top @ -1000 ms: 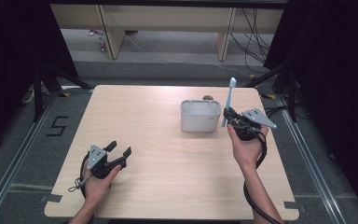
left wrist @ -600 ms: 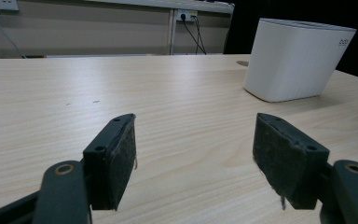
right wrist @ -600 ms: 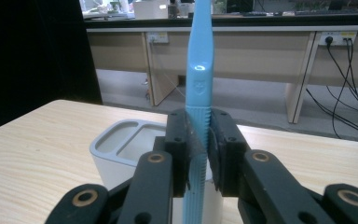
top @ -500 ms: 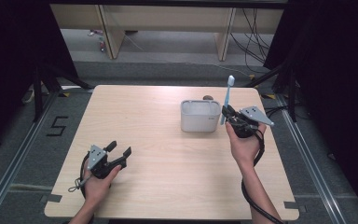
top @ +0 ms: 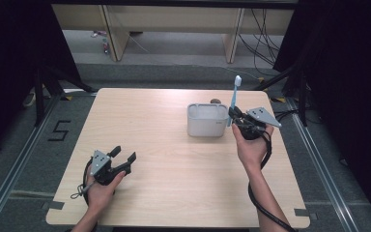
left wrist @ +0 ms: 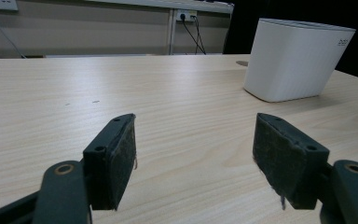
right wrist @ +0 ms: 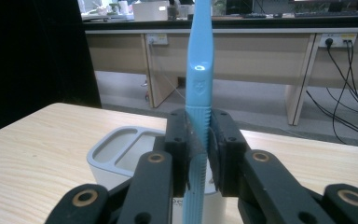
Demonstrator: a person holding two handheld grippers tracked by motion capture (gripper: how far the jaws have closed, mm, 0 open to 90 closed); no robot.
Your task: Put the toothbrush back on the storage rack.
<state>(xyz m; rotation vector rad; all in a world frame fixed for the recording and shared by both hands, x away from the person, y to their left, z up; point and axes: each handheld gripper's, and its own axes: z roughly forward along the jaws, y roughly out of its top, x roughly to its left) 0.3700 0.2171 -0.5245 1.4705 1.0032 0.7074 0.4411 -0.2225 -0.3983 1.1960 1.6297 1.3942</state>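
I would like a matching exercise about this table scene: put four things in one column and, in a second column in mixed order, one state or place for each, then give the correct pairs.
Column 1
1. toothbrush
2. white holder
3. left gripper
4. right gripper

Column 2
A. open, nothing between its fingers
B. stands on the table, beside the right hand
C. light blue, held upright
D. shut on a thin handle

Pairs: 1-C, 2-B, 3-A, 4-D

Wooden table (top: pixel 174 145) — floor marking "5" (top: pixel 59 130)
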